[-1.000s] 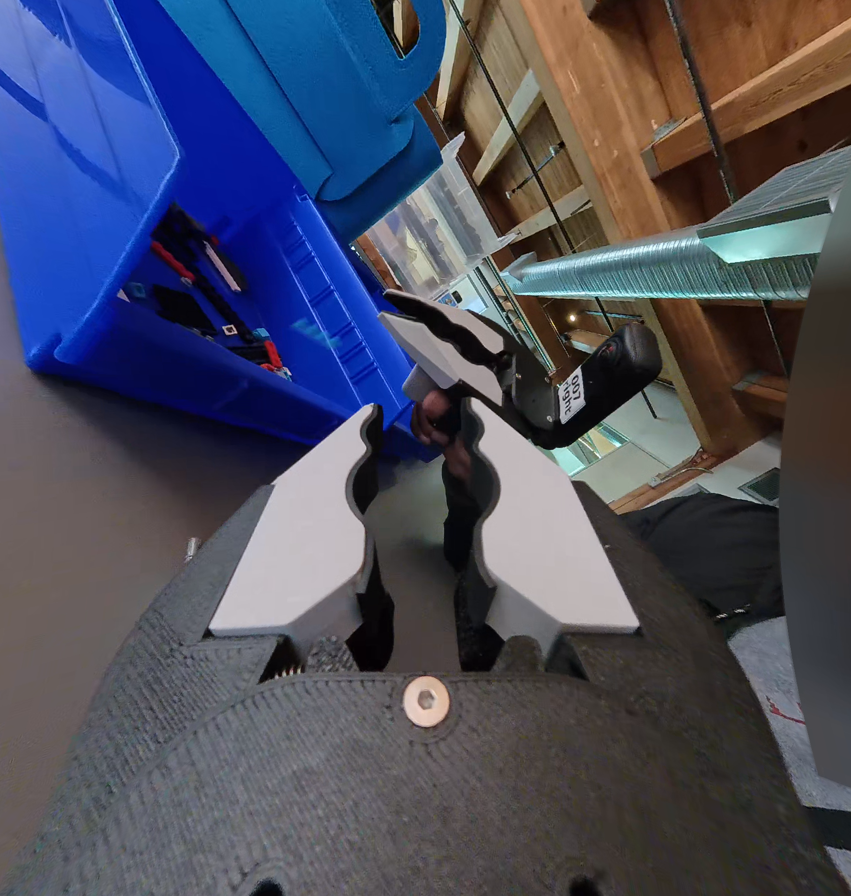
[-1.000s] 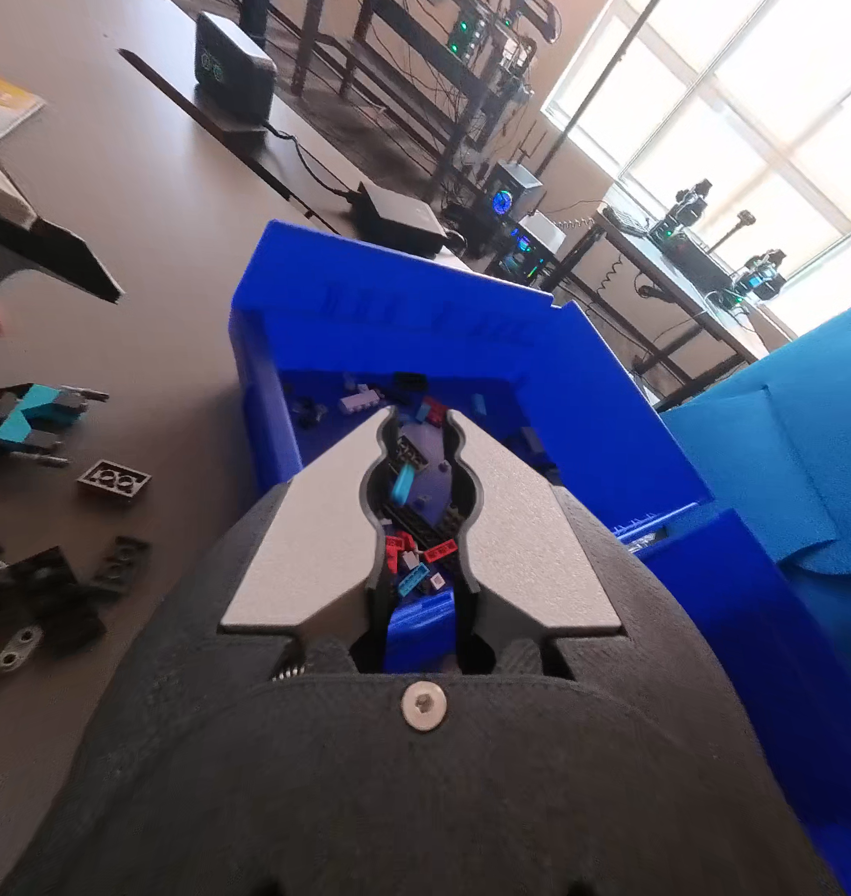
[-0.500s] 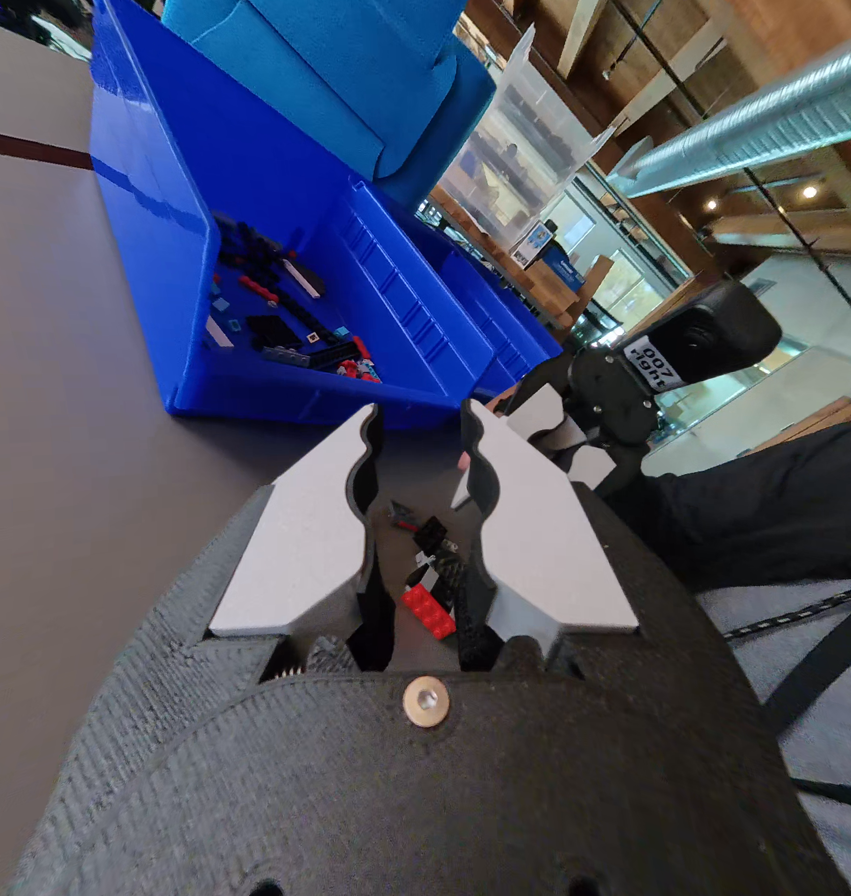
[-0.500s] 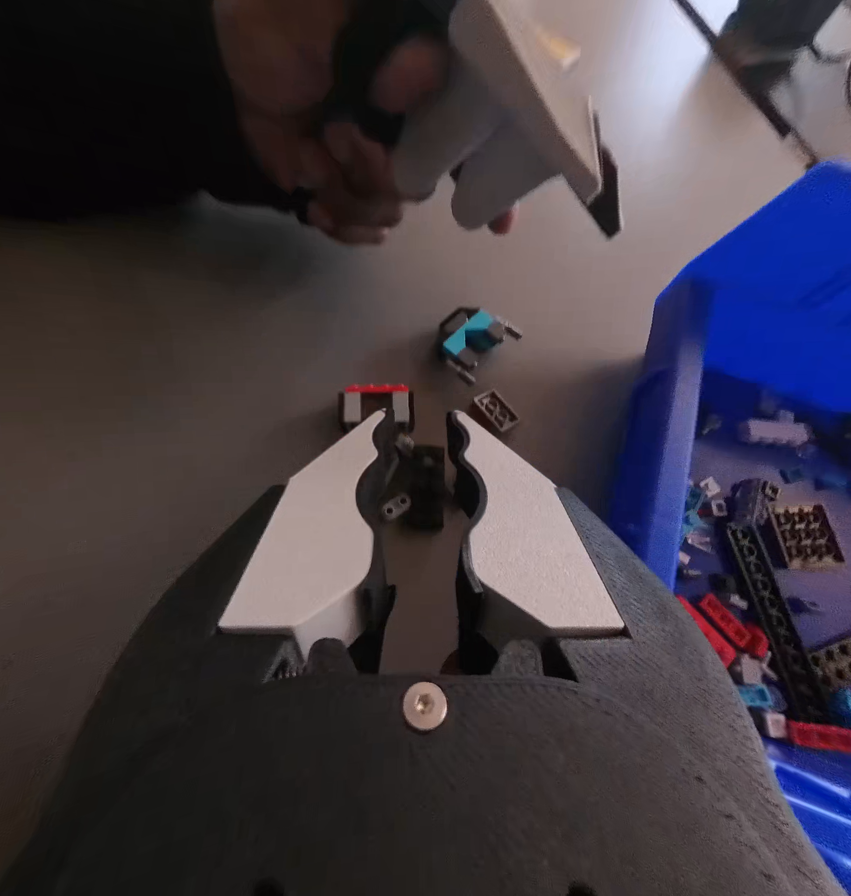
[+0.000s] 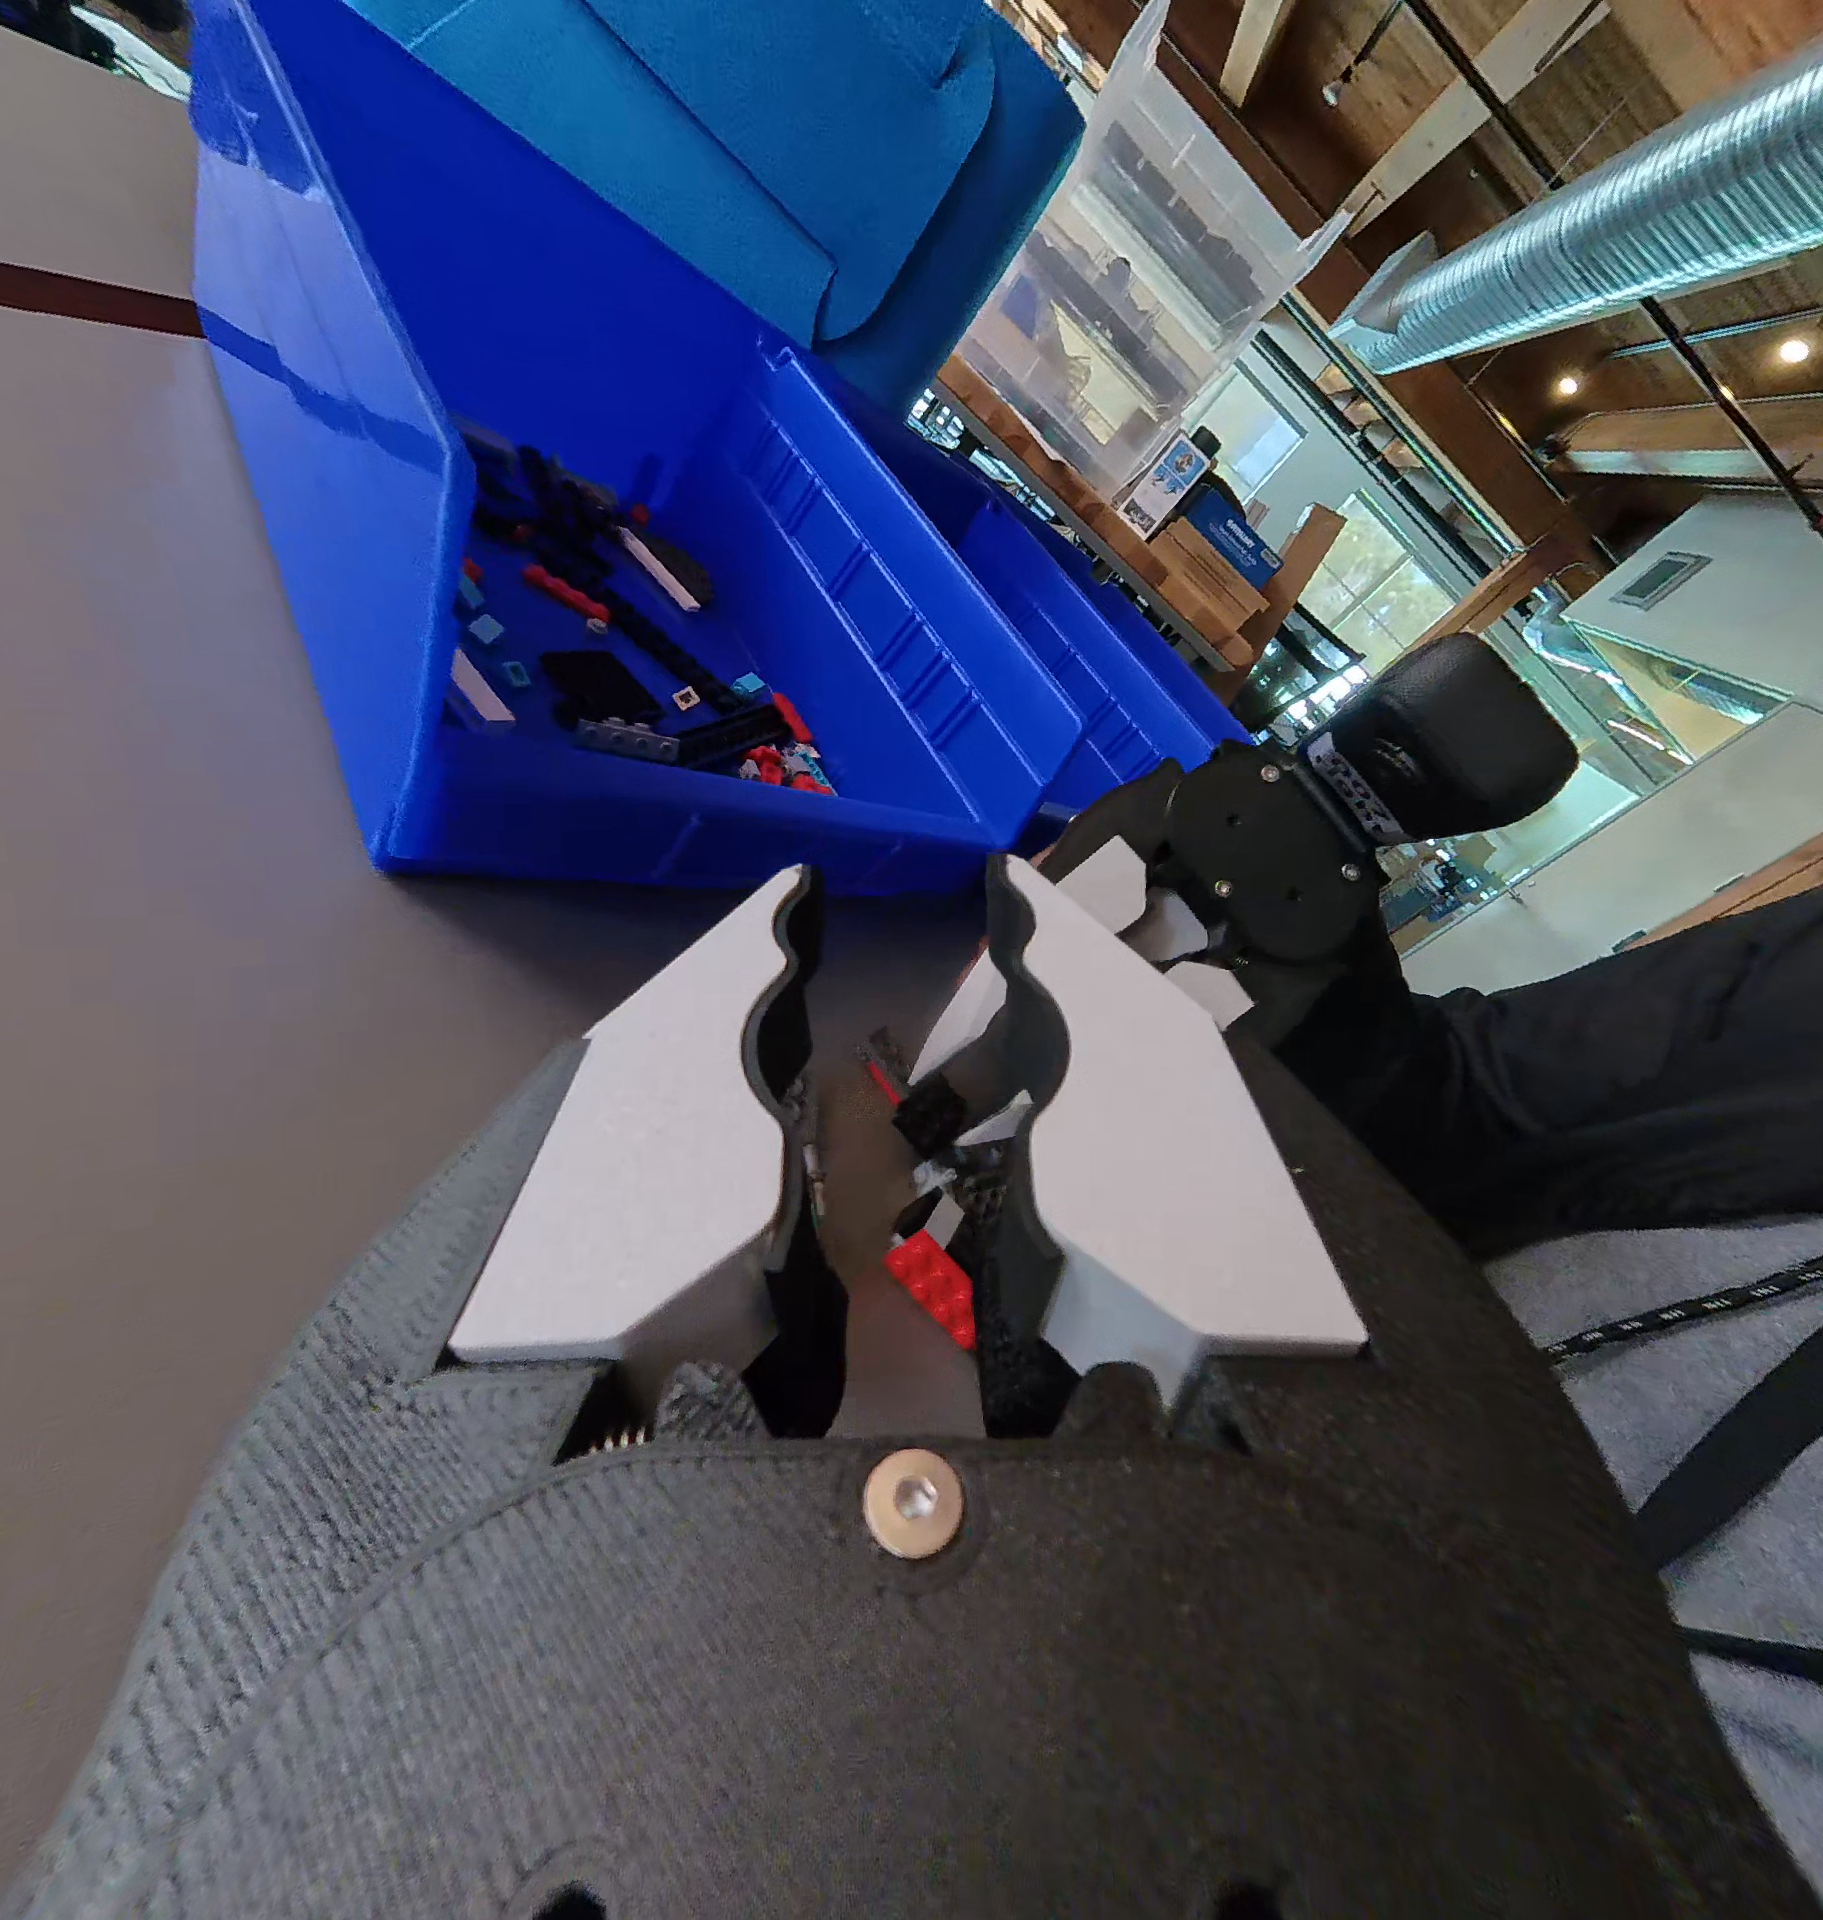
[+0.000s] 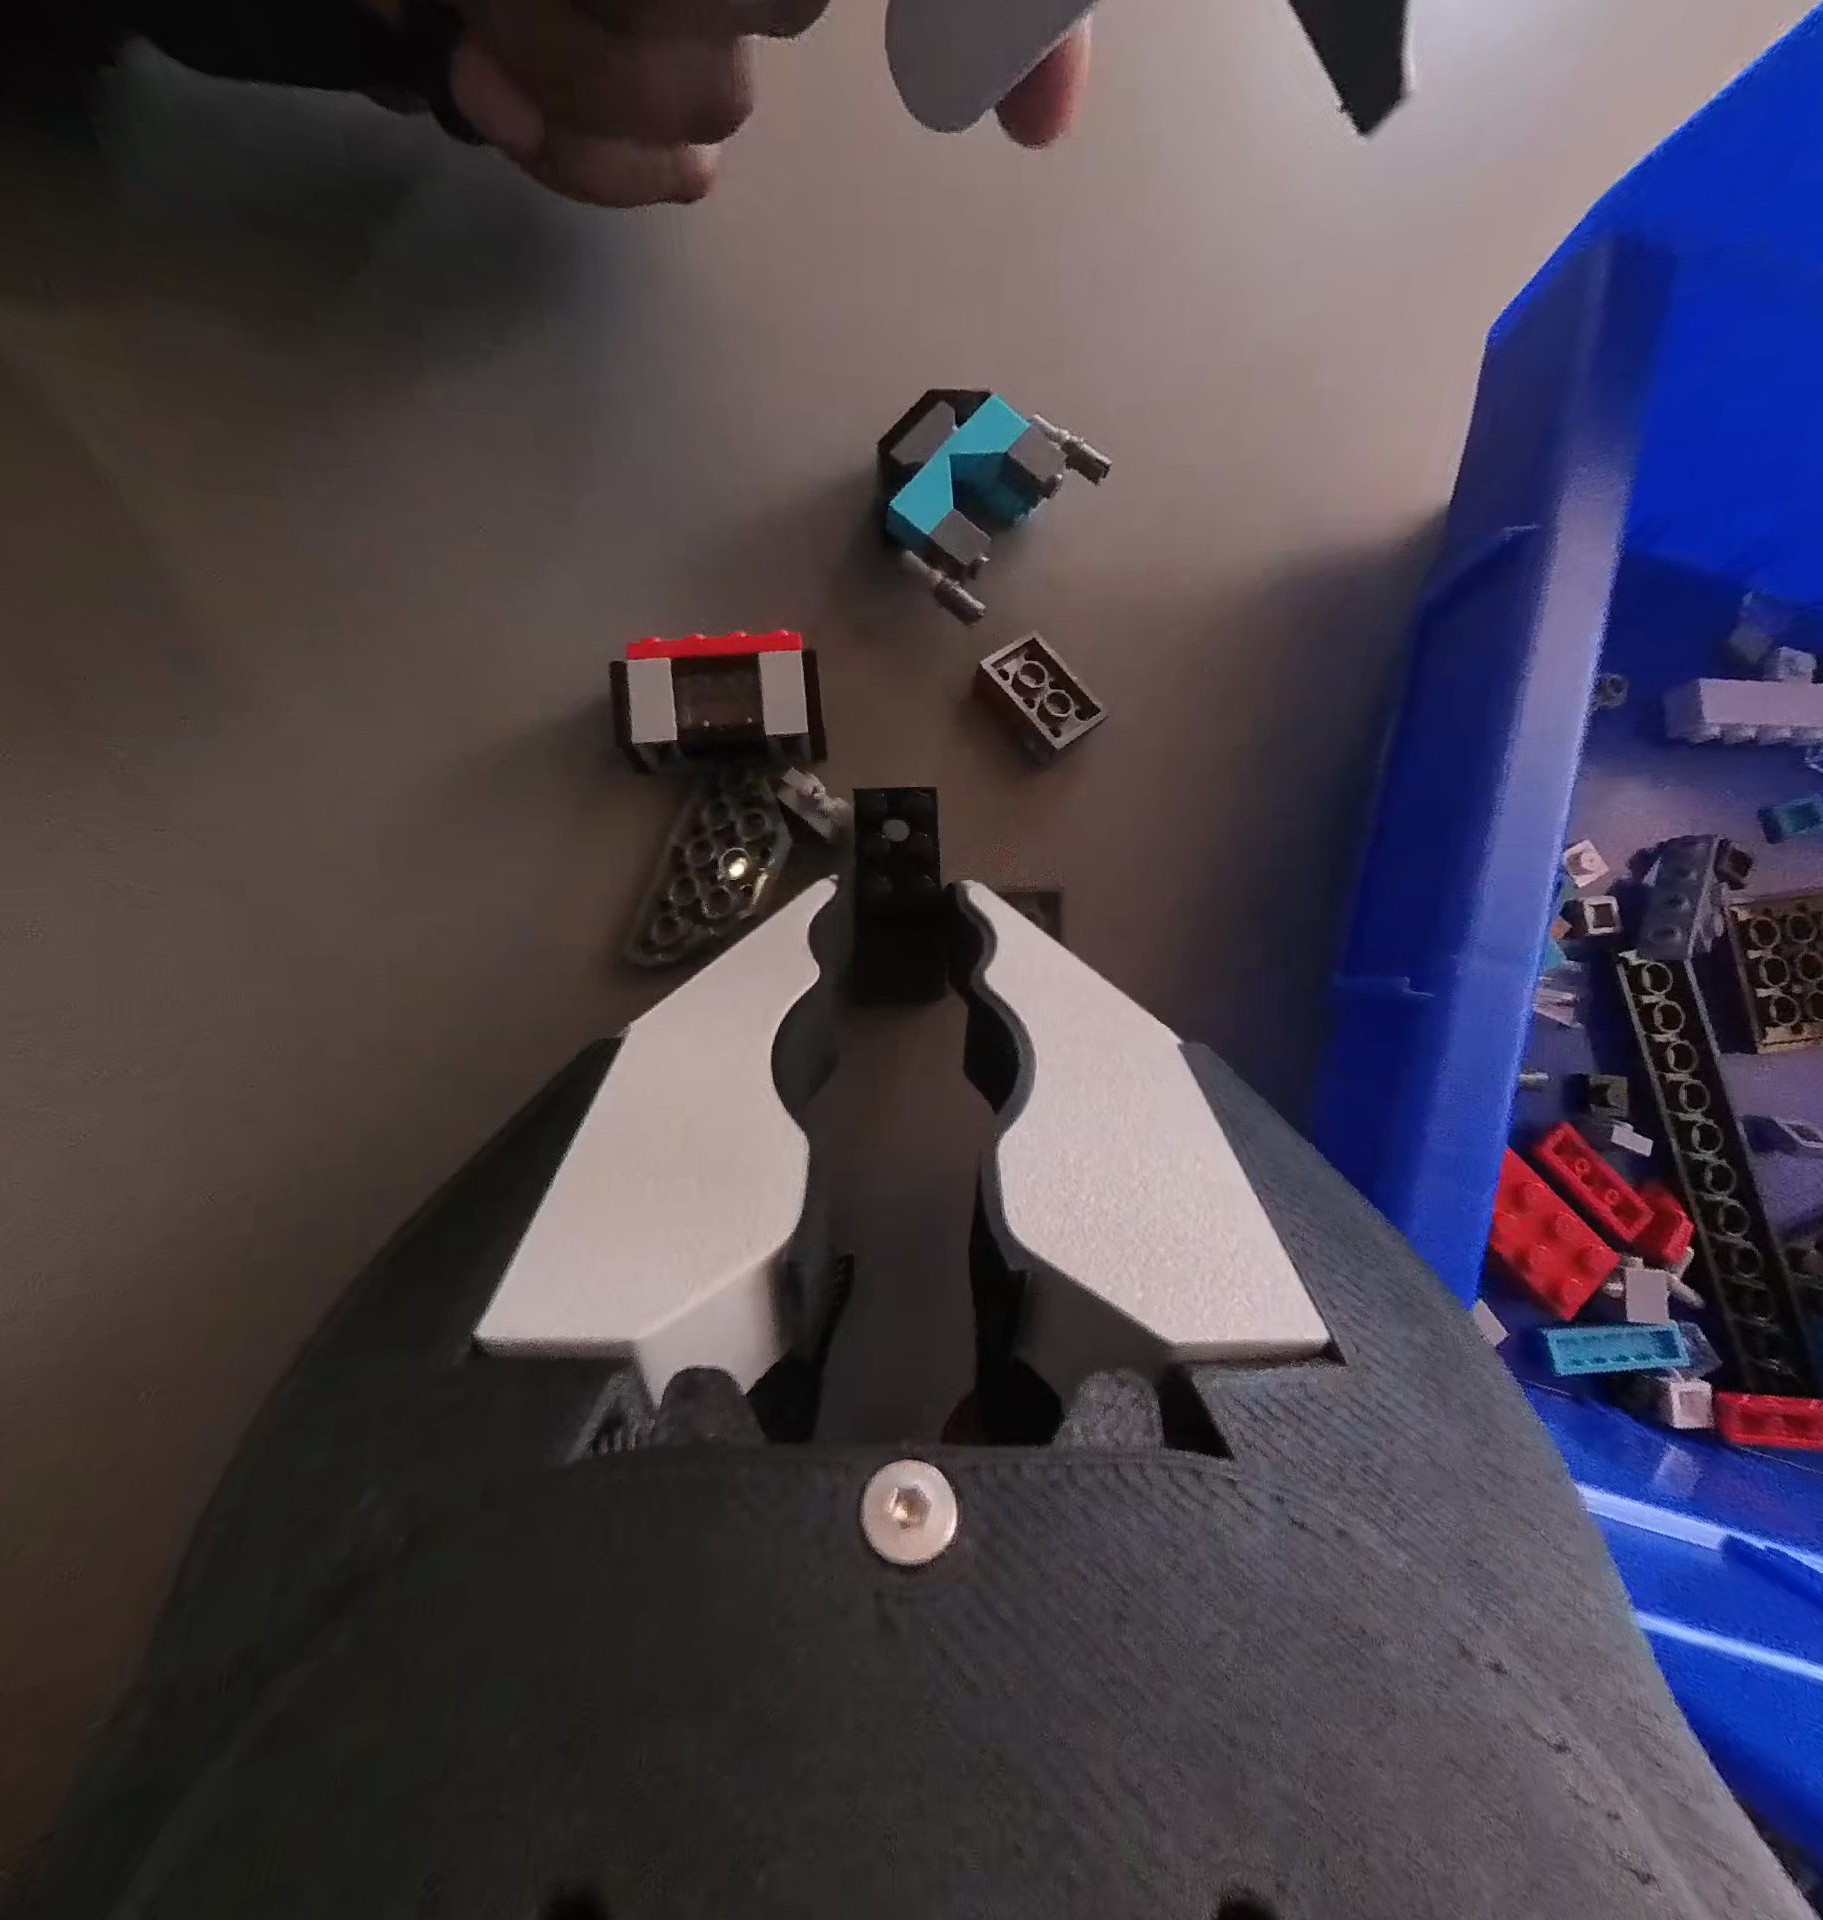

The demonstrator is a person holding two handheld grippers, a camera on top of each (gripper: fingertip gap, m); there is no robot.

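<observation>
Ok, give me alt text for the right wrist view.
The right gripper is open around a small black toy brick on a grey table. Beyond lie a teal-and-grey brick assembly and a red-topped one; a blue plastic bin of bricks sits right.

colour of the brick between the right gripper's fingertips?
Black brick, clearest in the right wrist view, between the right gripper fingertips.

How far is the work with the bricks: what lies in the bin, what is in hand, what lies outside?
Many loose bricks lie in the blue bin. The right gripper brackets a black brick; a firm grip cannot be confirmed. The left gripper is open and empty. On the table outside lie a teal assembly, a red-topped assembly, a dark brick and a wedge plate.
</observation>
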